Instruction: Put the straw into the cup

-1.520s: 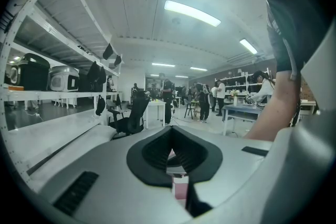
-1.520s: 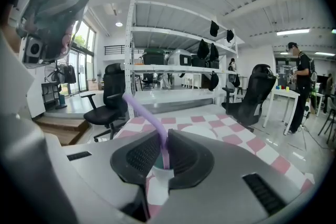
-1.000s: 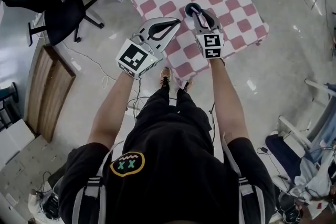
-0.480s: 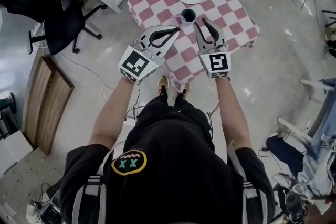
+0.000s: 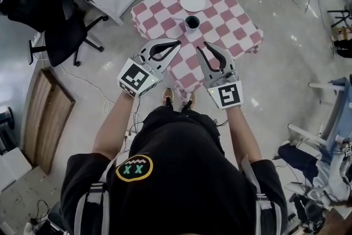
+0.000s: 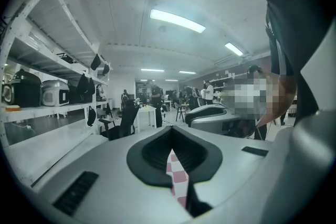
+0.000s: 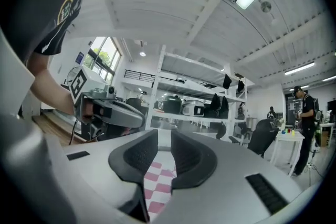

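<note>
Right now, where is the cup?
In the head view the cup stands near the middle of the checkered table, close to the white plate, on the plate's side nearer the person.

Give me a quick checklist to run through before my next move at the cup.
1. The straw is in the cup: cannot tell; no straw can be made out.
2. The cup is upright on the table: ok.
3. The right hand-held gripper is empty: ok; its jaws are apart, have just been closing, and have nothing between them.
4. The left hand-held gripper is empty: ok; its jaws are together on nothing.
5. Both are clear of the cup: ok; neither touches it.
</note>
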`<state>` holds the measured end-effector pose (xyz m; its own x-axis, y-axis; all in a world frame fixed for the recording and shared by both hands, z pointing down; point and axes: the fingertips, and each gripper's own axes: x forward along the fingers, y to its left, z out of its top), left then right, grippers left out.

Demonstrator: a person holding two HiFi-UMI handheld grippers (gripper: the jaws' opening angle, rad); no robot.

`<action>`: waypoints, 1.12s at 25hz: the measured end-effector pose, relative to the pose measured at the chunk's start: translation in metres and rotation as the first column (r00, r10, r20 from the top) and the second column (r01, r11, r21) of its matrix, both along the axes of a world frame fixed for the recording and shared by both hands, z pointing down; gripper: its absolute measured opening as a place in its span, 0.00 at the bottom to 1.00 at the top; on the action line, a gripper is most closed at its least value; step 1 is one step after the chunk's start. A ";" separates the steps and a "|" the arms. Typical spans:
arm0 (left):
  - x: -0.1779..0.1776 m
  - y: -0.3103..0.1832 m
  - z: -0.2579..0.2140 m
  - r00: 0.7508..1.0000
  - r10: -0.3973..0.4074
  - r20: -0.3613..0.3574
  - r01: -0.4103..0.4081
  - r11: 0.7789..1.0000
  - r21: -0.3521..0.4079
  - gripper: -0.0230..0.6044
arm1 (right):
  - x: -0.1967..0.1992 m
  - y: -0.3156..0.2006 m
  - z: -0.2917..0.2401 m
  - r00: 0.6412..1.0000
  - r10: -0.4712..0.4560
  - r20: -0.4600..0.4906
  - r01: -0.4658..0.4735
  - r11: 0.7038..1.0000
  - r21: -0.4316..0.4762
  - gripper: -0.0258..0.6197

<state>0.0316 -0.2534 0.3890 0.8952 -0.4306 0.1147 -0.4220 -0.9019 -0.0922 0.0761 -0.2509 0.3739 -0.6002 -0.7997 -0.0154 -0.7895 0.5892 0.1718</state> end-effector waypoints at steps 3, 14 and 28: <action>0.001 0.010 -0.001 1.000 0.014 0.001 -0.014 1.000 -0.011 0.06 | -0.003 0.016 0.000 1.000 0.000 -0.013 -0.001 1.000 -0.023 0.12; -0.003 0.018 -0.003 0.999 -0.012 -0.030 0.011 1.000 -0.018 0.06 | 0.004 0.034 0.001 0.998 0.056 -0.040 -0.058 0.998 -0.039 0.07; 0.005 0.017 -0.004 1.000 -0.009 -0.010 0.009 1.000 -0.023 0.06 | 0.008 0.031 0.007 0.997 0.034 -0.066 -0.038 0.998 -0.056 0.07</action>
<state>0.0369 -0.2366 0.3848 0.8926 -0.4359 0.1151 -0.4307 -0.9000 -0.0675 0.0842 -0.2198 0.3810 -0.5694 -0.8191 0.0689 -0.7986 0.5711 0.1898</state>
